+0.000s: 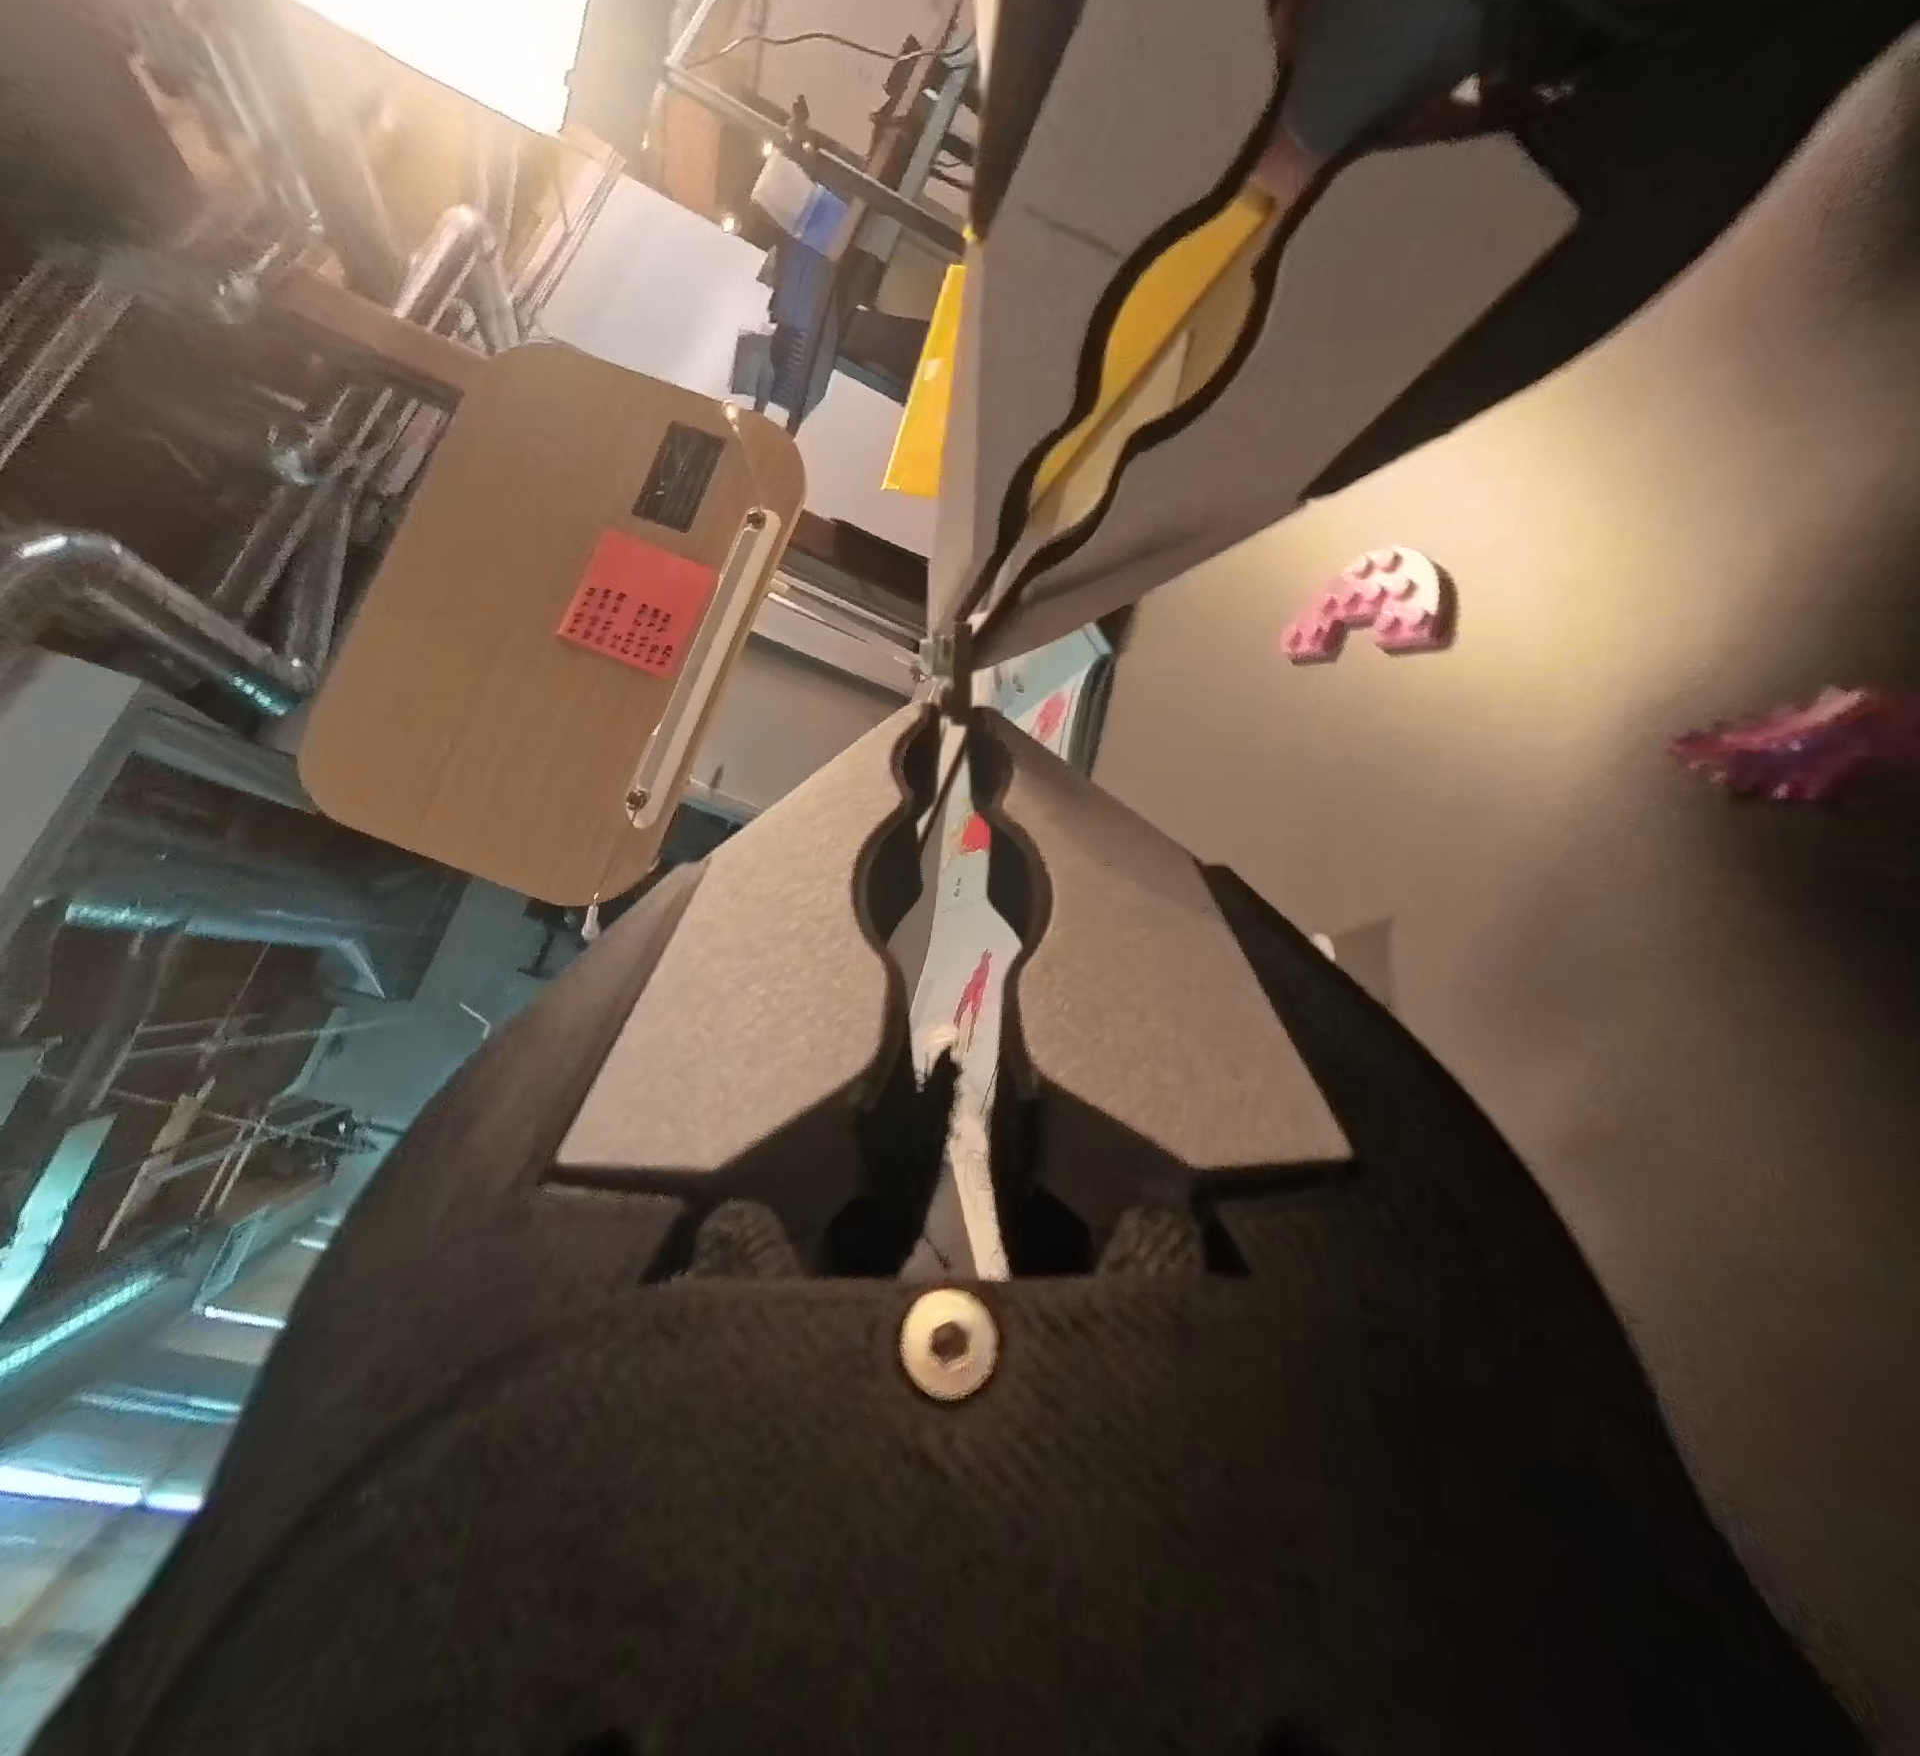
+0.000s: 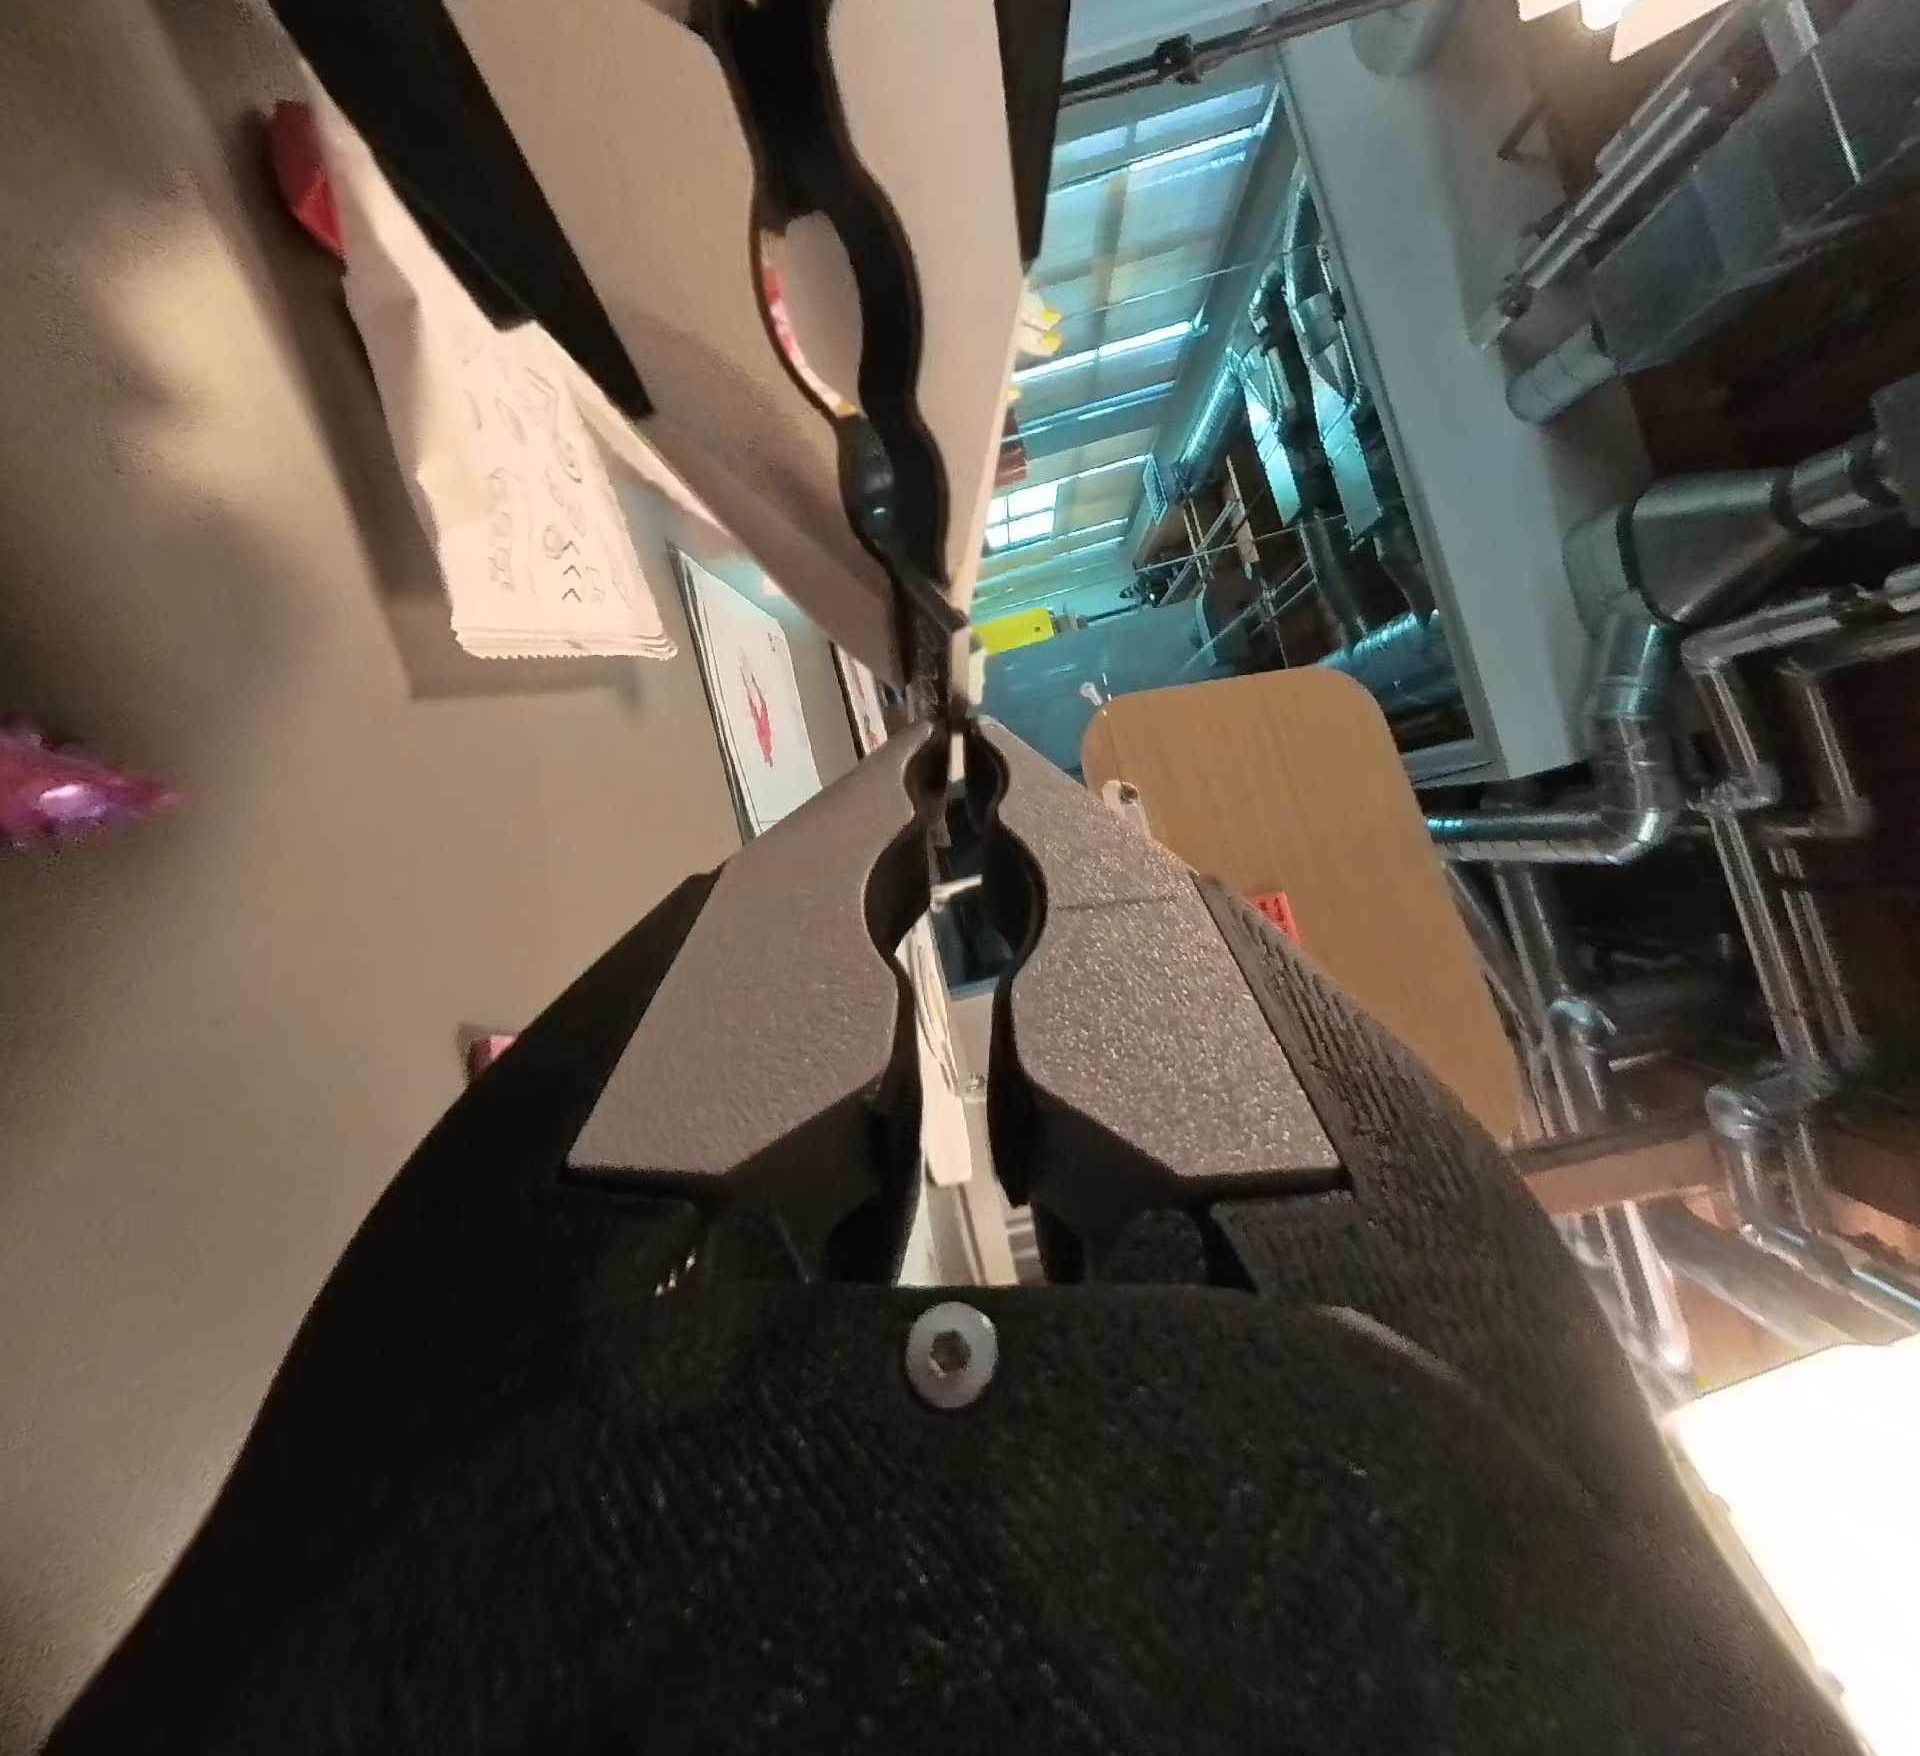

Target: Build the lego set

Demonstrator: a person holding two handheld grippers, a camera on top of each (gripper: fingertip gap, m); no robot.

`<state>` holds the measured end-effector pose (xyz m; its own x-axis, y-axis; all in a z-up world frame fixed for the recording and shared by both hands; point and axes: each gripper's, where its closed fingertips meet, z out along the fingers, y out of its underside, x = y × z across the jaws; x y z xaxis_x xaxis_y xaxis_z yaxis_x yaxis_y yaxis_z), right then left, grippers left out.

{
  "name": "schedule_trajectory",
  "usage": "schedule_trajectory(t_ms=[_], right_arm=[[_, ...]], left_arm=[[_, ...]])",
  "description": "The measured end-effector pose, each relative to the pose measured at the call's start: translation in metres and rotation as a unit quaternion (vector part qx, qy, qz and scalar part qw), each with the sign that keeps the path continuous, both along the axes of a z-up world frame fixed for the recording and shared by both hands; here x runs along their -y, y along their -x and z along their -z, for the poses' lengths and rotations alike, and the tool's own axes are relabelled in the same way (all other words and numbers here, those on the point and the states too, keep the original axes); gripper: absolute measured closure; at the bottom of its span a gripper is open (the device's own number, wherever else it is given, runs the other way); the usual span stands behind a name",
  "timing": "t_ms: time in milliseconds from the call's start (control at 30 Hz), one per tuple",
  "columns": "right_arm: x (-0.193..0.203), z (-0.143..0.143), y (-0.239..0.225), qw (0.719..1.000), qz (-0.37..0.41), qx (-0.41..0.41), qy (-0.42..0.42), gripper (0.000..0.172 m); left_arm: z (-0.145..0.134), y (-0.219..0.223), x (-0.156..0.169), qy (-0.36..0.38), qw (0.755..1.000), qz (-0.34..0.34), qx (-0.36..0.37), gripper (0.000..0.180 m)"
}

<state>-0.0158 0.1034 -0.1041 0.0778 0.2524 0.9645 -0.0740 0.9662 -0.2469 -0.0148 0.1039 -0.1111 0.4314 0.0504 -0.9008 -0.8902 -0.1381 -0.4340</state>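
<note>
My two grippers meet tip to tip. In the left wrist view my left gripper [image 1: 943, 719] is shut on a thin black strand [image 1: 935, 802] that runs back between its fingers. The right gripper's tips come in from above and pinch a small whitish piece [image 1: 940, 652] just beyond mine. In the right wrist view my right gripper [image 2: 951, 732] is shut on that small white piece [image 2: 971, 667], and a white sliver shows between its fingers [image 2: 821, 875]. The left gripper reaches in from above with the glossy black strand [image 2: 875, 491] lying in its jaws.
A wooden board [image 1: 499, 667] with a red sticker [image 1: 634, 610] hangs to the left; it also shows in the right wrist view [image 2: 1299, 833]. Pink toy bricks [image 1: 1371, 605], a magenta piece [image 1: 1787, 750], printed sheets [image 2: 530, 501] and drawings [image 2: 758, 698] lie on the grey surface [image 1: 1455, 875]. The tips of both grippers are at nearly the same place.
</note>
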Motion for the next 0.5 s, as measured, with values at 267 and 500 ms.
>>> schedule_trajectory(t_ms=[267,500], right_arm=[[0.000,0.005,-0.008,0.999,-0.034,0.005,-0.034,0.172],[0.010,0.008,-0.016,0.997,-0.075,0.010,-0.035,0.172]], left_arm=[[0.014,-0.006,-0.002,0.027,0.998,0.013,-0.063,0.149],[0.014,-0.015,0.000,0.017,0.995,0.037,-0.089,0.165]])
